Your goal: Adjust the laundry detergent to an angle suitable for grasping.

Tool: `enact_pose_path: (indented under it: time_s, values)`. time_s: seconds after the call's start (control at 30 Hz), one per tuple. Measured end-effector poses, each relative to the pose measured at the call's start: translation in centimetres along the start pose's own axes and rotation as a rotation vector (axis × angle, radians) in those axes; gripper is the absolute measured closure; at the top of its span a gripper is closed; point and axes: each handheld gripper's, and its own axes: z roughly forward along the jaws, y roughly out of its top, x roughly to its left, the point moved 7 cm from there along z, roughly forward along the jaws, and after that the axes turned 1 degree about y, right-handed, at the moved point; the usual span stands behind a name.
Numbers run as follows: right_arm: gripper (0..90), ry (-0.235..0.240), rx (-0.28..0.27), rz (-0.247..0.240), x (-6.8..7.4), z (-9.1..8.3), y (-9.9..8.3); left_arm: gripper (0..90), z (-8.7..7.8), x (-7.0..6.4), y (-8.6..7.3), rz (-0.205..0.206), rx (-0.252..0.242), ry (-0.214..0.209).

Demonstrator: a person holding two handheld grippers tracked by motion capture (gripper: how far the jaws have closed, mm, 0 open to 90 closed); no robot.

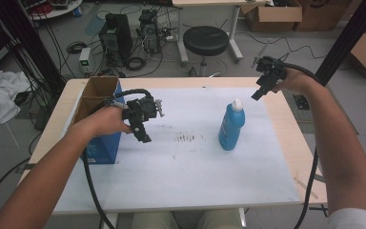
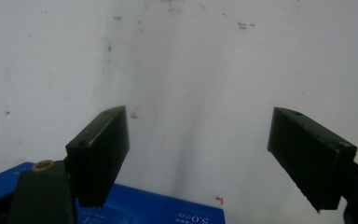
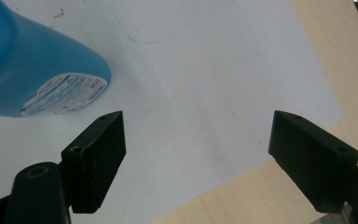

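- Up close, the left gripper (image 2: 198,154) has its 2 jaws spread wide with nothing between them; its own view looks down on stained white sheet, a strip of blue box (image 2: 168,212) at the bottom edge.
- Likewise the right gripper (image 3: 196,154) is spread wide and holds nothing; in its view the bottle (image 3: 32,70) lies up and to the left of the jaws, off their line.
- From the high view, the left gripper (image 1: 143,128) hangs just above the sheet (image 1: 181,181), beside the open-topped box (image 1: 102,145) at the table's left side.
- The right gripper (image 1: 261,88) is raised over the far right corner, tilted down and inward.
- The bottle (image 1: 231,126), blue with a white cap, stands upright on the sheet right of centre, its long axis vertical and apart from everything else.
- Key relation: the bottle sits nearer to the person than the right gripper and to its left; it lies well to the right of the left gripper. The right hand looks the closer of the 2.
- Judged from this, a grasp would call for the right gripper to drop and swing inward until the body stands between the jaws, squeezing across the narrower width.
- Risk: a nudge high on the neck could tip the tall bottle.
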Motion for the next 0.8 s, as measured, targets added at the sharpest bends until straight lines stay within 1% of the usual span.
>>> enact_pose_path:
  time_s: [0.2, 0.37, 0.57, 0.73, 0.8]
  values:
    - [18.5, 0.005, -0.015, 0.018, 1.0, 0.5, -1.8, 21.4, 0.1, -0.1, 0.1, 0.003, 0.006, 0.003]
    - [19.0, 0.015, -0.020, 0.029, 2.3, 1.1, -3.3, 21.1, 0.1, -0.1, 0.3, 0.007, 0.008, 0.003]
    - [19.2, 0.012, -0.035, 0.066, 3.4, 1.2, -4.8, 21.1, 0.1, -0.1, 0.3, 0.004, 0.001, 0.008]
    - [19.2, 0.007, -0.060, 0.092, 4.1, 1.1, -5.9, 21.1, -0.1, -0.2, 0.3, 0.007, 0.001, 0.011]
    - [19.4, 0.011, -0.071, 0.105, 4.4, 1.1, -6.3, 21.1, -0.1, -0.3, 0.4, 0.008, -0.001, 0.013]
